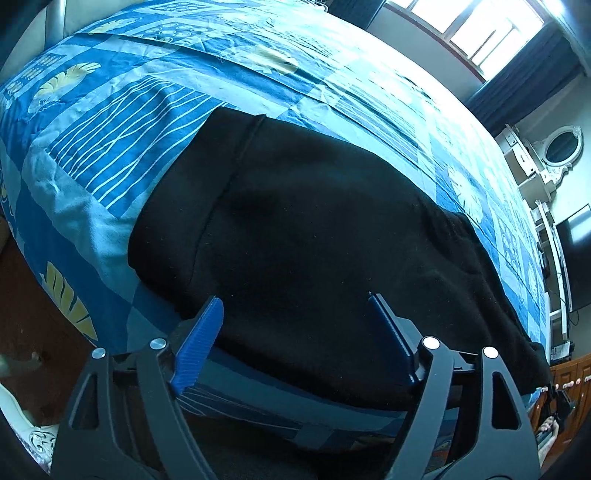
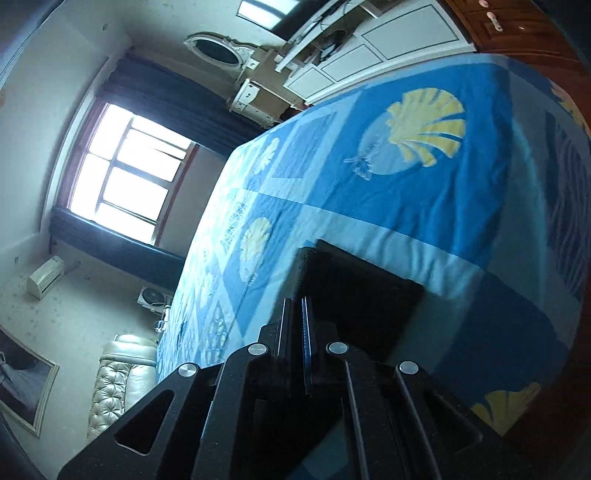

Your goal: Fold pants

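Black pants (image 1: 314,236) lie spread across the blue patterned bedsheet (image 1: 110,140), reaching from the near left toward the far right edge of the bed. My left gripper (image 1: 295,306) is open, its blue pads to either side of the pants' near edge, just above the cloth. In the right wrist view, my right gripper (image 2: 297,306) is shut on an end of the black pants (image 2: 354,288), which hangs in front of the sheet (image 2: 406,184). That view is strongly tilted.
The bed's near edge drops to a brown floor (image 1: 33,332) at the left. A window (image 1: 476,29) with dark curtains, a white dresser with an oval mirror (image 1: 561,147) and a dark screen (image 1: 576,258) stand beyond the bed. A tufted headboard (image 2: 118,376) shows in the right wrist view.
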